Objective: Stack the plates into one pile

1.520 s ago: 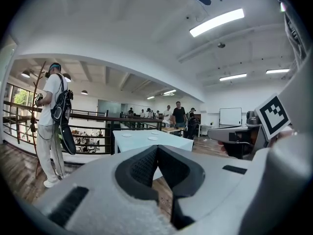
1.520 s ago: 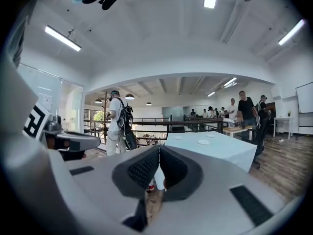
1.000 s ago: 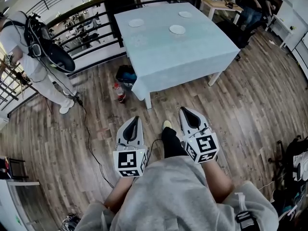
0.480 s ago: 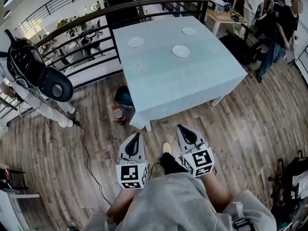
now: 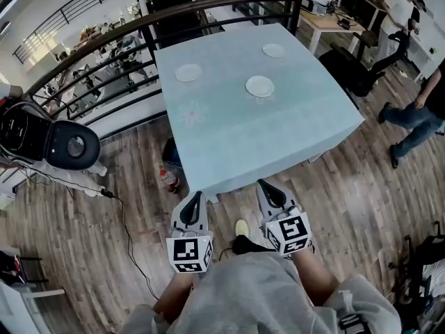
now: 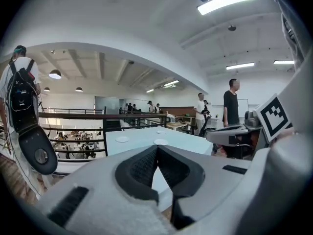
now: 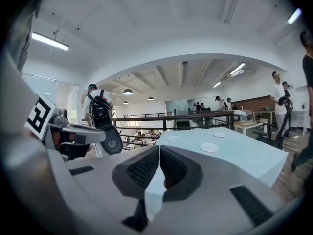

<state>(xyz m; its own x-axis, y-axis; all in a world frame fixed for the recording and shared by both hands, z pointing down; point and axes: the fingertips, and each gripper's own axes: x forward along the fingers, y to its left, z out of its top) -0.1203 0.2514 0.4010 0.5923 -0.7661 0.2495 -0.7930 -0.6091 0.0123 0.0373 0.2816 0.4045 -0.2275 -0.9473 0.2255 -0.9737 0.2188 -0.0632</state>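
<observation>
A square table with a pale blue cloth [image 5: 236, 138] stands ahead of me. Three white plates lie apart on its far half: one at the left [image 5: 188, 73], one in the middle [image 5: 259, 85], one at the far right [image 5: 273, 50]. Both grippers hang low before my body, short of the table's near edge. My left gripper [image 5: 196, 195] is shut and empty, and so is my right gripper [image 5: 264, 184]. In the left gripper view the shut jaws [image 6: 157, 149] point at the table, with plates [image 6: 160, 142] beyond. The right gripper view shows its closed tips [image 7: 159, 149] and a plate [image 7: 209, 147].
A dark railing [image 5: 139, 19] runs behind the table. On the wooden floor by the table's left corner are a bottle [image 5: 166, 180] and a dark bag [image 5: 172, 152]. A cable [image 5: 128, 221] trails leftward to worn gear [image 5: 66, 145]. People [image 5: 417, 110] walk at the right.
I have moved closer to the table, which now fills more of the head view. Both grippers stay shut and low. The person at the left has slid mostly out of frame.
</observation>
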